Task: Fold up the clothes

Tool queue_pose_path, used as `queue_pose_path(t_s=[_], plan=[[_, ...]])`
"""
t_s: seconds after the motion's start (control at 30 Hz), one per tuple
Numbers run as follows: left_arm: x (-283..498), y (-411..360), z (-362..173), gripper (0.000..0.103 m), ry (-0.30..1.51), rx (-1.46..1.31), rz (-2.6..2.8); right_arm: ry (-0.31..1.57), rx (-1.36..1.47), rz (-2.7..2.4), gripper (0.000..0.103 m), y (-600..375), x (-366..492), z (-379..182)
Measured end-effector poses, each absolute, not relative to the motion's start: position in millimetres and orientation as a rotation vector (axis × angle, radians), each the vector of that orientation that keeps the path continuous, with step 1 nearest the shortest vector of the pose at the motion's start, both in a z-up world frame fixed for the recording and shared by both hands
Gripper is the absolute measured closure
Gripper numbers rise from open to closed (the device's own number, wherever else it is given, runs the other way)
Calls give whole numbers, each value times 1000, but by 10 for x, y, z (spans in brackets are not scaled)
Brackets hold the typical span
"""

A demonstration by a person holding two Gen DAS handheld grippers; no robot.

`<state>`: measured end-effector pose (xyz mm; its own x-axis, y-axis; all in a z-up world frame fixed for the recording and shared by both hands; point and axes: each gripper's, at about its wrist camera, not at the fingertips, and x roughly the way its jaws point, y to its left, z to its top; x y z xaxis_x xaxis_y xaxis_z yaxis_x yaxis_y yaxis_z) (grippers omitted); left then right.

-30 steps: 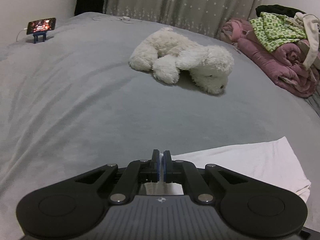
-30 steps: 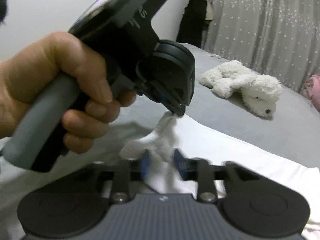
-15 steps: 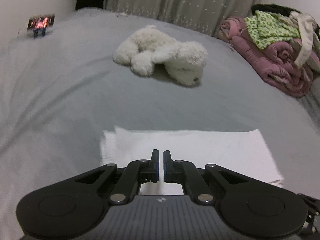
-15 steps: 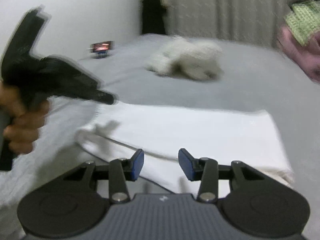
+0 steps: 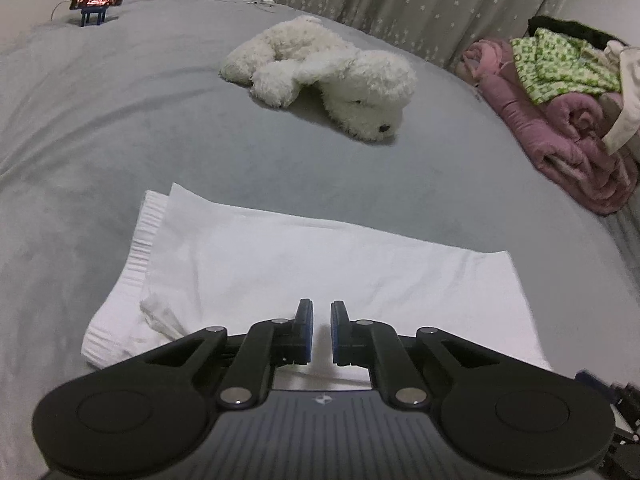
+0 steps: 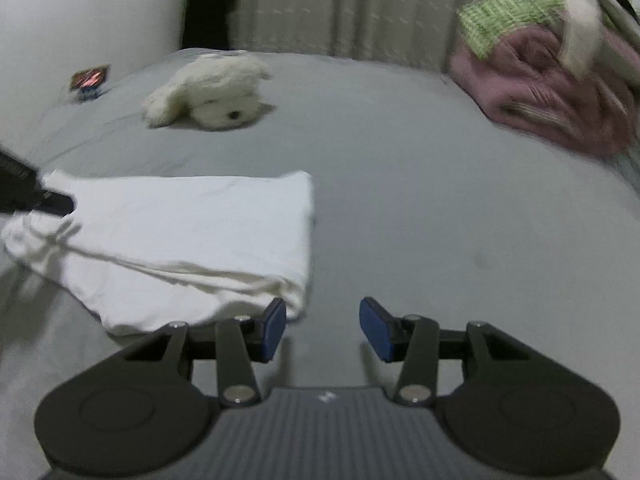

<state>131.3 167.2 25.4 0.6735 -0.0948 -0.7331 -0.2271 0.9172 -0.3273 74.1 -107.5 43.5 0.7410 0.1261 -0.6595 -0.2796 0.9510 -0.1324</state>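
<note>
Left wrist view: left gripper (image 5: 321, 332) over folded white garment (image 5: 304, 268), jaws opening, nothing between them
Right gripper (image 6: 323, 328): parted, empty (beside garment's corner)
Garment: flat on grey bed (image 5: 120, 120)

I see a white folded garment (image 5: 320, 264) on my grey bedspread (image 5: 100, 128), a cream-white plush dog (image 5: 320, 76), a mauve-pink blanket (image 5: 560, 132) under green-and-white patterned cloth (image 5: 560, 60), and a beige curtain (image 5: 400, 0) dotted with small white stars.
</note>
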Motion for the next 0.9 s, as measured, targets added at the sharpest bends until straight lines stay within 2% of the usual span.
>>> queue_pose_path(t_s=[0.03,0.1,0.13,0.23,0.4,0.73,0.9], plan=[[1327,1680,231,95,843,-416,76,681,-290,238,64,-978,741,407],[1359,1695,185,95,862,-412,66,649,-428,250,75,-809,737,299],[1369,1701,167,95,869,-410,63,633,-498,255,87,-727,734,239],[1372,1716,146,95,880,-405,52,593,-677,265,92,-543,723,79],[1368,1716,150,95,914,-395,47,581,-721,332,95,-708,660,36],[1371,1783,170,95,959,-420,24,503,-1025,443,95,-662,505,-93],[1378,1748,170,95,958,-403,32,550,-795,426,92,-782,604,198]])
